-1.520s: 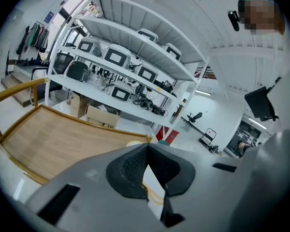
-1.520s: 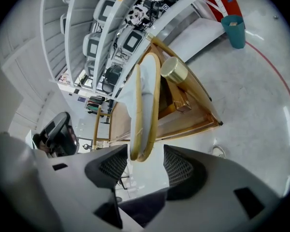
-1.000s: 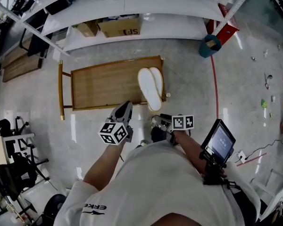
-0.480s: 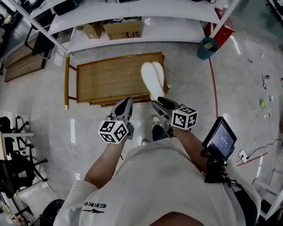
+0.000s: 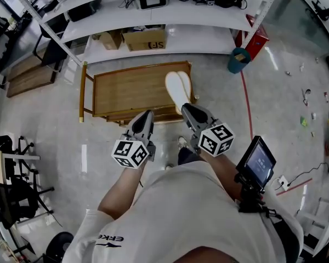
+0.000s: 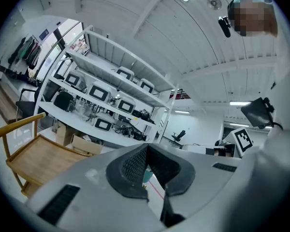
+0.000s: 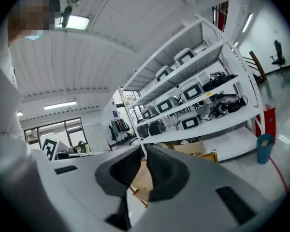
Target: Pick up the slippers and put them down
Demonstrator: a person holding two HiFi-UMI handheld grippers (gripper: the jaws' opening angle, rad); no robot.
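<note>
Nearest is the person's white shirt [image 5: 192, 212], with a small screen device [image 5: 256, 163] hanging at the right hip. Both arms reach forward from it.

The left gripper [image 5: 146, 116] is held above the floor, just short of the near edge of a low wooden table [image 5: 126, 92]. Its own view shows the left gripper [image 6: 146, 147] with its pads meeting at the tips and nothing between them.

The right gripper [image 5: 187, 109] is held beside it to the right. Its jaws have just been closing. In its own view the right gripper [image 7: 144, 150] has its pads together at the tips, and only the table [image 7: 139, 178] shows through the gap lower down.

The white slippers [image 5: 177, 87] lie side by side on the right end of the table, lengthwise from near to far. From the head view the right gripper's tip covers their near end, so I cannot tell whether it touches them. The table has a raised yellow rail [image 5: 83, 92] at its left end.

To the right a red line [image 5: 248, 108] runs across the floor, and a teal bin [image 5: 238, 59] stands at its far end. A black chair [image 5: 8, 199] sits at the near left.

Beyond the table is white shelving [image 5: 170, 10], with a cardboard box [image 5: 146, 38] on its lowest shelf and screens above.
</note>
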